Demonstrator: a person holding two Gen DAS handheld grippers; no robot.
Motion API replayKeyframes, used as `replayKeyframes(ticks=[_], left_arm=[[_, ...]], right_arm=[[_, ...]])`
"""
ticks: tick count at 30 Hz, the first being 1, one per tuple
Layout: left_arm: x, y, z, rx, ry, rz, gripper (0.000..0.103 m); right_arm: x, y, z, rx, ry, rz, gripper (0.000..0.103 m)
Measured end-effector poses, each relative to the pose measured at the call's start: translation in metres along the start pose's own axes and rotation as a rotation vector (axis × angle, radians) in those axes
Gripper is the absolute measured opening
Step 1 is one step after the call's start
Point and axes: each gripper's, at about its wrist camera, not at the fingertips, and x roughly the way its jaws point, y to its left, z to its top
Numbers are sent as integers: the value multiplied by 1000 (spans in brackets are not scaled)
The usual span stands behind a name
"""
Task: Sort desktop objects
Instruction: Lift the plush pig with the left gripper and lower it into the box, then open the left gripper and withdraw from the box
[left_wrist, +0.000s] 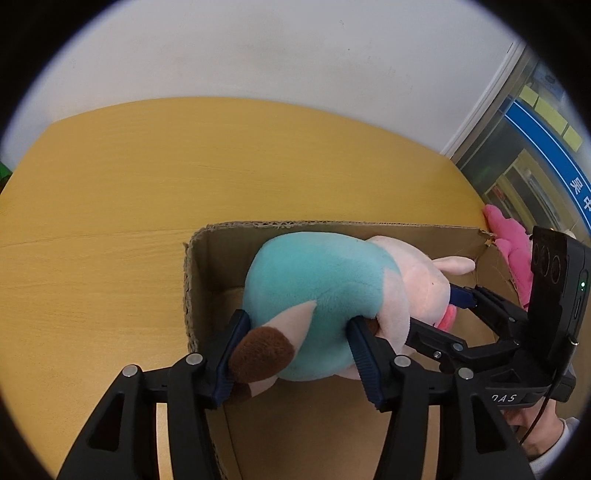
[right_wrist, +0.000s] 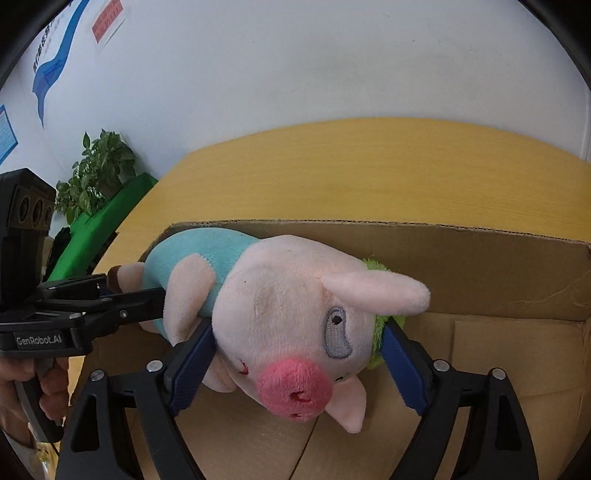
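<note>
A plush pig (left_wrist: 317, 280) in a teal shirt, with a pink snout (right_wrist: 295, 391) and a bit of green fuzz (right_wrist: 380, 332) behind its head, lies on its side inside an open cardboard box (left_wrist: 295, 224). My left gripper (left_wrist: 297, 321) straddles its teal body by the brown feet, and both pads press into the plush. My right gripper (right_wrist: 299, 332) spans the head with its jaws wide; one pad touches the cheek and the other the green fuzz. Each gripper also shows in the other's view: the right gripper (left_wrist: 437, 314) at the head, the left gripper (right_wrist: 129, 291) at the feet.
The box (right_wrist: 443, 266) stands on a yellow wooden table (left_wrist: 184, 166) against a white wall. A pink plush toy (left_wrist: 509, 243) lies past the box's right corner. A potted plant (right_wrist: 99, 166) and a green surface (right_wrist: 110, 218) are off the table's left. A hand (right_wrist: 48, 384) holds the left gripper's handle.
</note>
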Motion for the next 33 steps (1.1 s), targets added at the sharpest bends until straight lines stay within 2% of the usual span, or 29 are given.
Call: replayKeyframes(ticks=[2,7,12,16,19,20,21,24,27,33], left_arm=[[-4,2,1,-15,2,3,56],[-36,3,-13,-25,-55,22,55],[-96,-5,-39,13,-165,40,55],[-149,-25,-69,109,-297,71,56],[-178,-50,-85,163,-407,120,75],[-188,-59,-91,174,-445,132,79],[-198,-67,-100,181,-480,140,79],[-218,-91,-122,187,-524,114,79],[-227,-114,-145,195,-532,112,79],[-241,-165,-195,272,-569,129,80]], right_arm=[[-7,1,-5,-13,11,6,90],[-32,-1,-6,-40,1,46,92],[-74,-19,-14,-11,-10,51,95],[-133,-17,-32,-83,-59,-27,103],[-187,-9,-50,-121,-118,-89,103],[-208,-13,-59,-120,-134,-106,103],[-224,-13,-65,-115,-147,-117,103],[-265,-11,-87,-92,-170,-137,103],[-295,-7,-112,-90,-193,-140,103],[-330,-3,-160,-38,-195,-250,103]])
